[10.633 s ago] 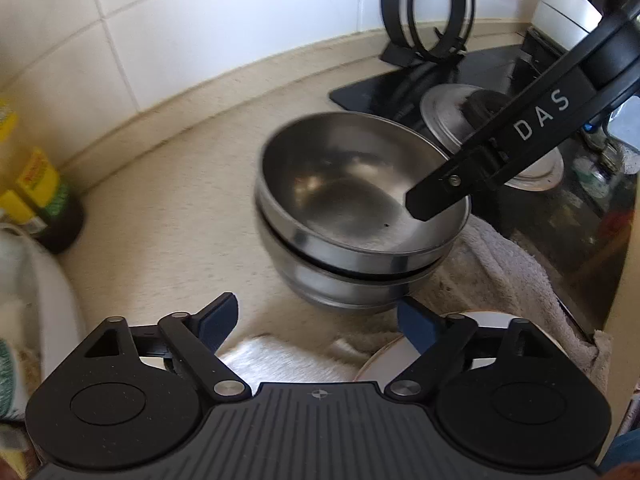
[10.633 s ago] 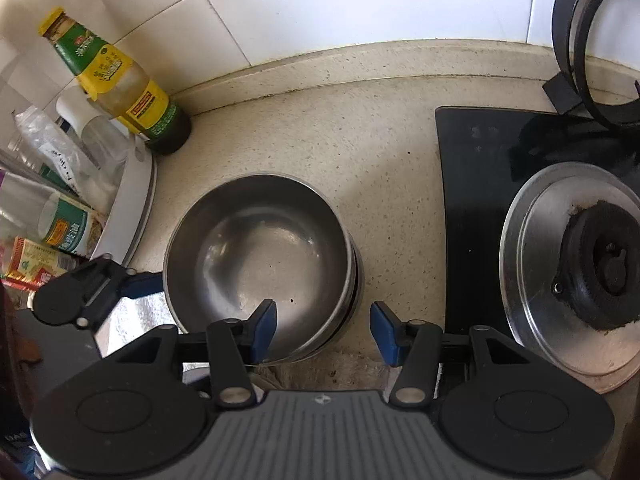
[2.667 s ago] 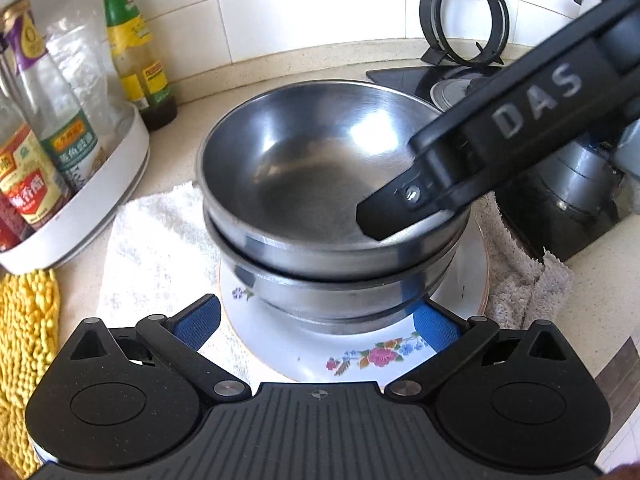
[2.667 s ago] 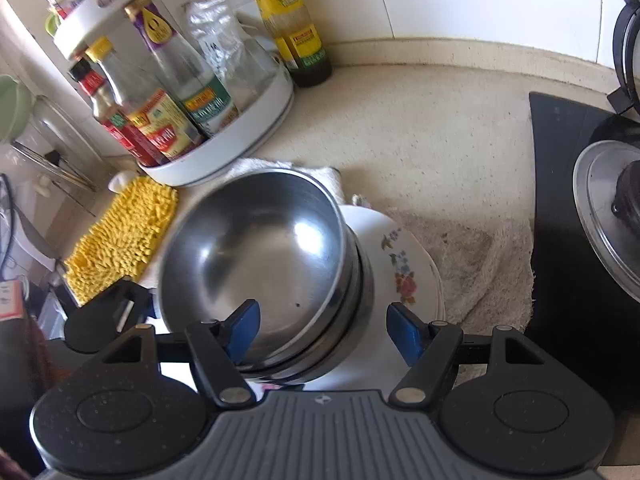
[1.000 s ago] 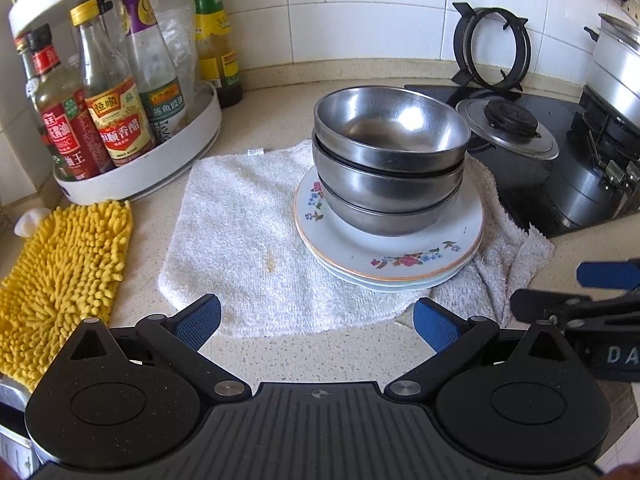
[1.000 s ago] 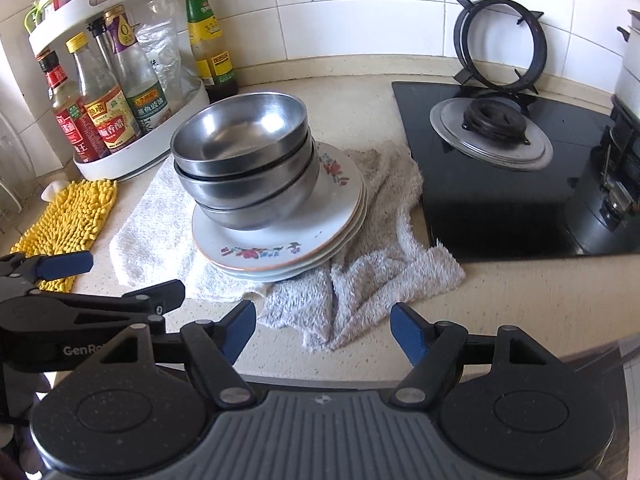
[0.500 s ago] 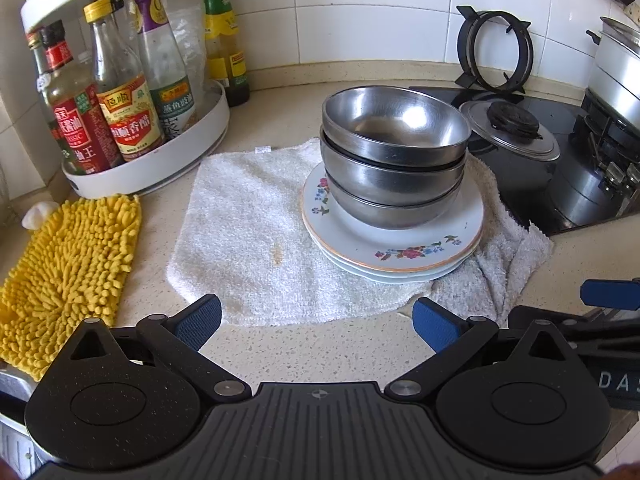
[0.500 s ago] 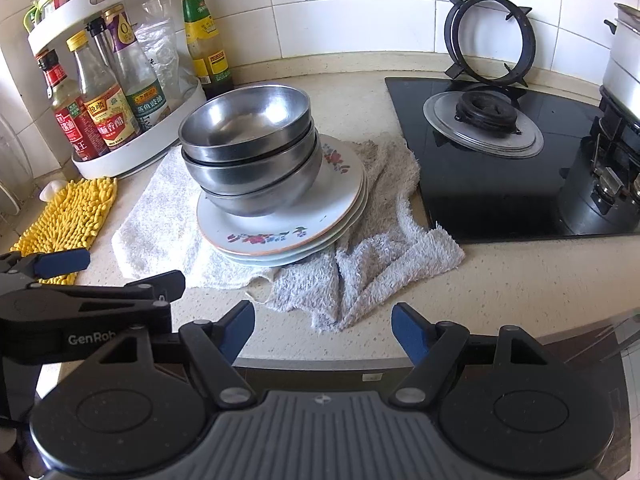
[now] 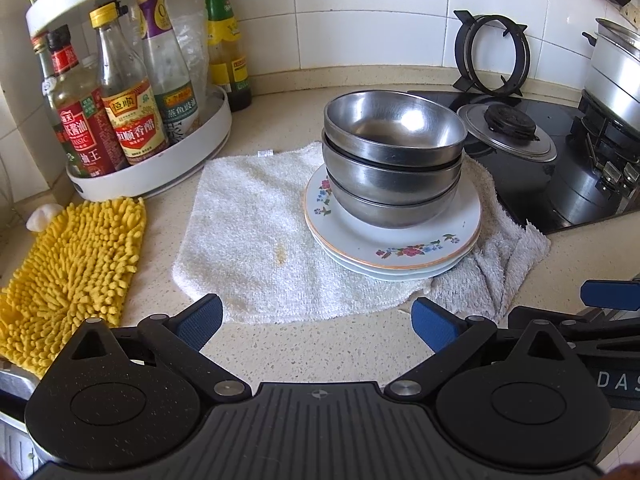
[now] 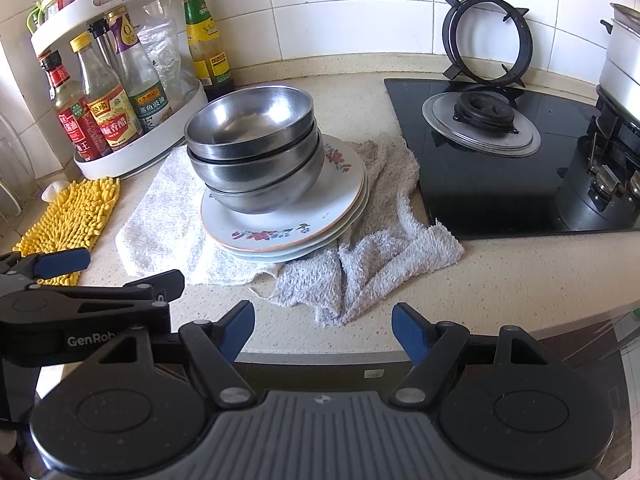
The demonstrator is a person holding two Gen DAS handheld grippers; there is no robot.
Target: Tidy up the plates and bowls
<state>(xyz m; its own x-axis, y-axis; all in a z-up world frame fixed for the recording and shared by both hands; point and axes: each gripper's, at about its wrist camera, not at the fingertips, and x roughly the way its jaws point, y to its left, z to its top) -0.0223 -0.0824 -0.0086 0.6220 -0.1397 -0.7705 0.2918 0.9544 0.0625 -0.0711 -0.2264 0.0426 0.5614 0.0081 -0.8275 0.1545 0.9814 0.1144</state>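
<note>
Presently both tools idle at the near edge of the counter, angled down toward it. Left gripper (image 9: 317,318): jaws spread wide, nothing between the blue pads (image 9: 200,321), only bare speckled counter (image 9: 320,344). Right gripper (image 10: 323,333): likewise spread and empty, poised over the counter's front edge. Each shows in the other's view: the right one at 3 o'clock of the left view, the left one at 9 o'clock of the right view.

Task items: three steel bowls (image 9: 394,160) nested, sitting on a stack of floral plates (image 9: 404,248). Stack rests on a white towel (image 9: 248,232), with a grey towel (image 10: 372,256) crumpled under its right side. From the left gripper the stack lies at about 1 o'clock; from the right gripper at 11 o'clock. Neither tool touches it.

Surroundings: white tiled wall behind. Round white rack of sauce bottles (image 9: 120,120) at 10 o'clock, yellow chenille mat (image 9: 72,264) at 9 o'clock. Black glass hob (image 10: 500,160) at 2 o'clock, with a burner cap (image 10: 482,114) and a pan support (image 10: 486,40) leaning on the wall.

Unclear: number of plates, edges overlap. A steel pot (image 10: 624,52) is cut off at the right frame edge. Hands holding the tools are out of view.
</note>
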